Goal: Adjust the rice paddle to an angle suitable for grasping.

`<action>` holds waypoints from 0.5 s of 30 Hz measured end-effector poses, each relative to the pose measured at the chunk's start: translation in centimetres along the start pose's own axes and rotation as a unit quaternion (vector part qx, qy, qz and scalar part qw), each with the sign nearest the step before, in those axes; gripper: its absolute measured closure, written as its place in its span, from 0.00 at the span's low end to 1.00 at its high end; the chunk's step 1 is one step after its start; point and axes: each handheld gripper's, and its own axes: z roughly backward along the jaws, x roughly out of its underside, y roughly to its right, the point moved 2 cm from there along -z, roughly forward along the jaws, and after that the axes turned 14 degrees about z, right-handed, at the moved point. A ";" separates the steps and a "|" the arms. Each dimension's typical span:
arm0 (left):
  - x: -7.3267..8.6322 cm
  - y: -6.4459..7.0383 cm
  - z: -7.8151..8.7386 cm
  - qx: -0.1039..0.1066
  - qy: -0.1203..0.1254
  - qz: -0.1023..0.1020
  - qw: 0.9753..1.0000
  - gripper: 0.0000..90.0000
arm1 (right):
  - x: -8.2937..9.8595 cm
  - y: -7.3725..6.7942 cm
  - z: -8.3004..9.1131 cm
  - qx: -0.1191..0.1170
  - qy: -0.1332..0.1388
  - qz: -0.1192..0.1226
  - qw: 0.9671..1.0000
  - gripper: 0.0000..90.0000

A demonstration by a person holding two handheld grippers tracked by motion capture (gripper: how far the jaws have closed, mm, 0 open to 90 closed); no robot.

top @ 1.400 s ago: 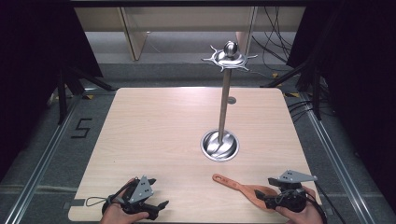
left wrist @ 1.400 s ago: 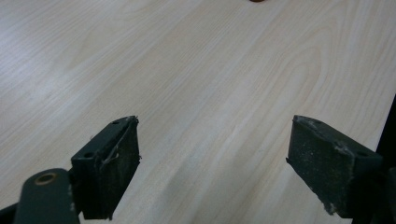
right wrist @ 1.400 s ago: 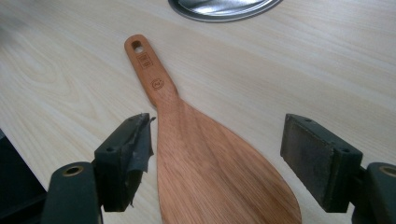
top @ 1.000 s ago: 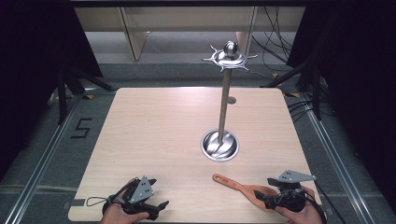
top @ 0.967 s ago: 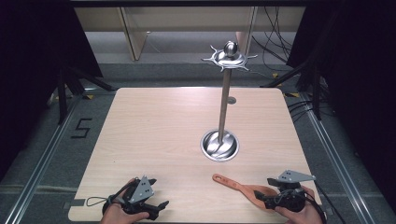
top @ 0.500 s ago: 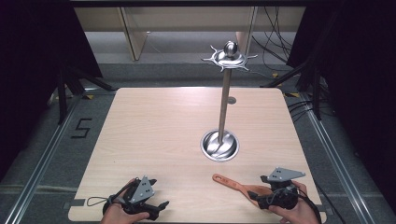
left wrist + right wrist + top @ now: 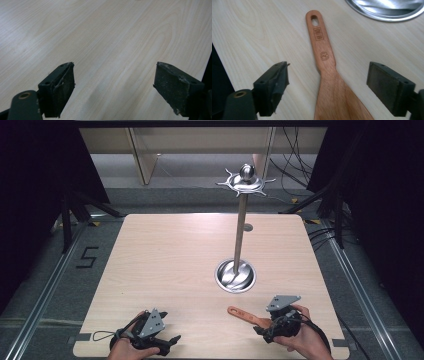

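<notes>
A wooden spatula (image 7: 245, 315) lies flat on the table's front right, its handle with a hanging hole pointing away toward the stand. In the right gripper view the spatula (image 7: 327, 70) runs up between the wide-apart jaws, its blade below them. My right gripper (image 7: 265, 330) is open, low over the blade end. A steel utensil stand (image 7: 240, 235) rises from a round base (image 7: 235, 276), with a hooked crown (image 7: 245, 181) on top. My left gripper (image 7: 167, 344) rests open at the front left; its view has bare wood between the pads (image 7: 58, 85).
The light wooden table (image 7: 165, 260) is bordered by grey floor and metal rails. Dark curtains and stands flank both sides. Cables lie behind the right rear corner. The stand's round base edge (image 7: 387, 10) sits just beyond the spatula handle.
My right gripper has shifted left and forward over the spatula's blade end. The left gripper and the stand have stayed put.
</notes>
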 end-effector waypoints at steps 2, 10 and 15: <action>0.0 0.1 0.1 0.004 0.003 0.005 1.000 0.18 | -0.4 0.1 -0.4 -0.010 -0.014 0.021 1.000 0.26; 0.0 0.0 0.0 0.000 0.000 0.002 1.000 0.18 | -1.8 0.3 -1.7 -0.007 -0.052 0.037 0.998 0.37; 0.0 0.0 0.0 -0.001 0.001 0.002 1.000 0.18 | -2.3 0.3 -1.9 -0.017 -0.066 0.044 0.997 0.42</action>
